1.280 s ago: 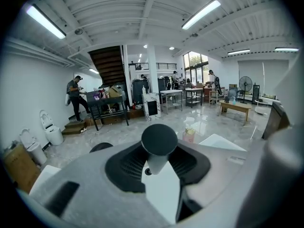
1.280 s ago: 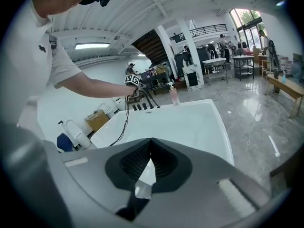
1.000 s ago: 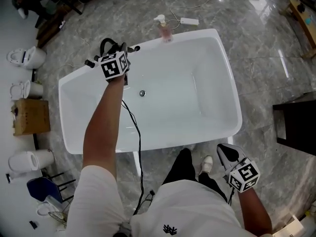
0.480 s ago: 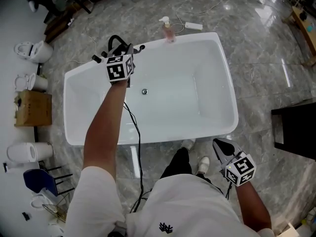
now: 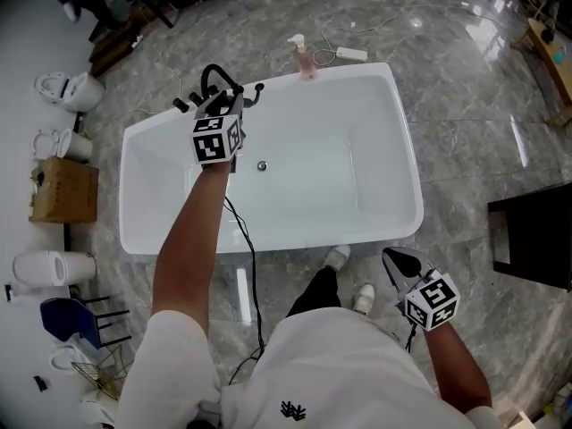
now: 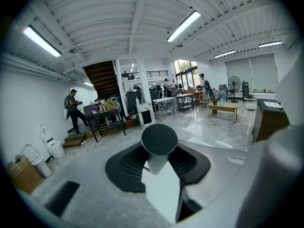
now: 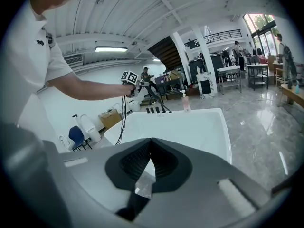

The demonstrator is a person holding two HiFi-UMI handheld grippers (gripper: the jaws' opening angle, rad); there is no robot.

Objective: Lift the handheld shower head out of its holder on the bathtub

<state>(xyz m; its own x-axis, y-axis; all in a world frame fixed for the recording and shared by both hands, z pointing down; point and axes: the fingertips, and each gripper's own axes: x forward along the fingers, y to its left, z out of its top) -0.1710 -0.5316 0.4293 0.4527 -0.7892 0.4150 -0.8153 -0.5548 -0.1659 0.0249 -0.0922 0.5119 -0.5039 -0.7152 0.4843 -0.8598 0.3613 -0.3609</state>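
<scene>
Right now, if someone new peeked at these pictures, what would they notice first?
The big white bathtub fills the middle of the grey marble floor. Above its far rim, the left claw is clamped on the black-tipped shower head. A little pink bottle stands at the tub's far edge.

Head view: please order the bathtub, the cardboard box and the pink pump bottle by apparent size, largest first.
1. bathtub, by far the largest
2. cardboard box
3. pink pump bottle, the smallest
The gaps are plain; nearness to the camera does not change this order.
</scene>
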